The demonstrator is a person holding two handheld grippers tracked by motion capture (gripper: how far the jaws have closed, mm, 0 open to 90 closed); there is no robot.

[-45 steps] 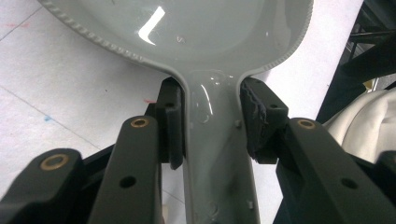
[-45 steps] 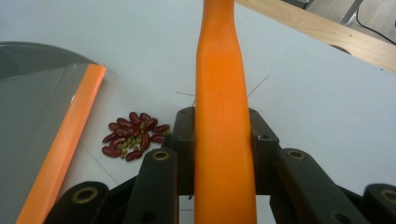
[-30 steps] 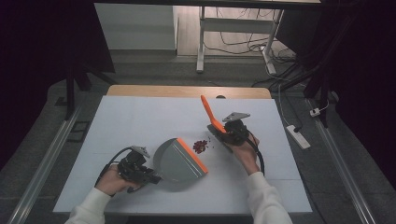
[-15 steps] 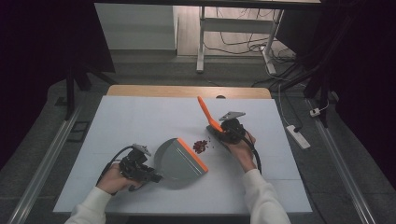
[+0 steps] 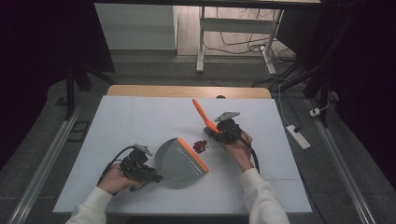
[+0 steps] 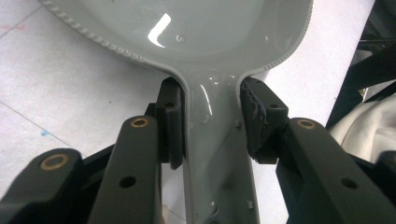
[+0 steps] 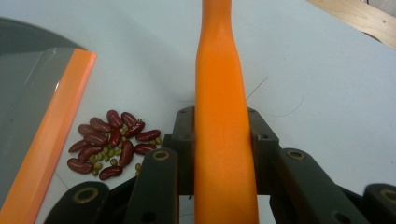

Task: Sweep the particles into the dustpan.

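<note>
The left gripper (image 5: 152, 177) is clamped on the grey handle of the dustpan (image 5: 180, 157) — its pads (image 6: 170, 122) press both sides of the neck. The pan lies flat on the white table (image 5: 140, 121), its orange lip facing a small heap of red and green beans (image 5: 201, 146) just beside it. Across the heap, the right gripper (image 5: 215, 133) grips an orange brush handle (image 5: 201, 114) — it slants up and away.

Brush (image 7: 219, 116) head hidden below jaws, dustpan (image 6: 187, 28) cut by top edge
</note>
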